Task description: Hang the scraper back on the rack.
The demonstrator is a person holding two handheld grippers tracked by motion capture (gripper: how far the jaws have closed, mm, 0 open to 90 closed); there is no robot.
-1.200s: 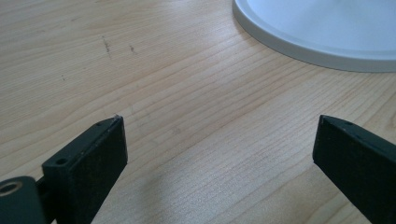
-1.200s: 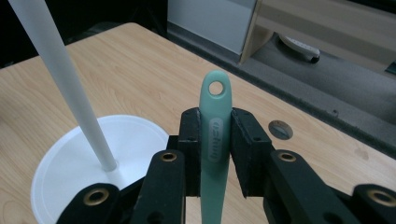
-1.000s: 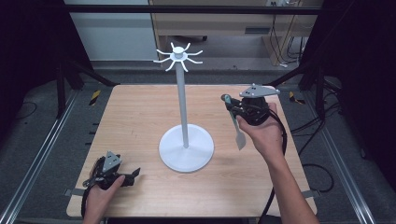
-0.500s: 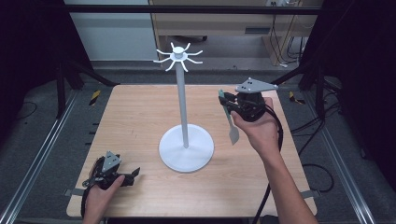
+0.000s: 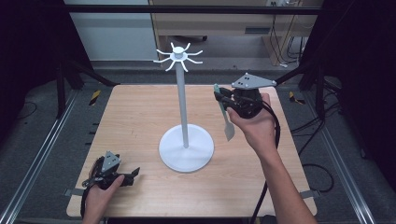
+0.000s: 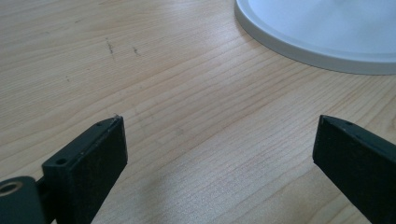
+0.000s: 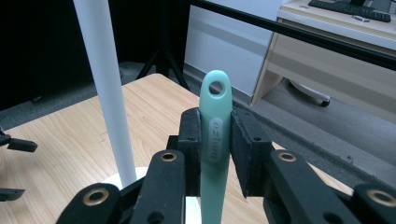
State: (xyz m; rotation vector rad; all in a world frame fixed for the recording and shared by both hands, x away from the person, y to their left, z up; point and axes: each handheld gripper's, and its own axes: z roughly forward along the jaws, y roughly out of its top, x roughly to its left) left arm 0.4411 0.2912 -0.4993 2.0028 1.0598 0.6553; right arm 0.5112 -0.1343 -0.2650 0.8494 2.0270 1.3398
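Compared with one second ago, the right gripper point(image 5: 223, 100) has been lifted a little and carried further from the person, so that the spatula point(image 5: 225, 116) held in it now hangs higher above the table point(image 5: 135, 116). The left gripper point(image 5: 133, 173) is found at the same place as before, at the near left corner.

One spatula, one white stand point(image 5: 183, 112) and two grippers are counted. The stand has one round base point(image 5: 187, 149), one thin pole and one crown of short hooks point(image 5: 178, 57) at the top.

The jaws of the right gripper are pressed on the pale green handle point(image 7: 215, 135) of the spatula; the hanging hole at the handle's end sticks out just beyond the jaw tips. In the high view the grey blade is seen pointing down below this gripper, clear of the table. The pole of the stand point(image 7: 105, 88) is seen near the gripper, to the left of its jaws and apart from them, and the hooks are higher than the gripper.

The right hand point(image 5: 254, 126) is raised above the table with the forearm stretched forward, and the gripper is turned towards the pole. The left hand point(image 5: 100, 191) is kept low on the table. The jaws of the left gripper point(image 6: 219, 154) are spread wide with only bare wood between them, and the base point(image 6: 322, 32) lies just ahead of them.
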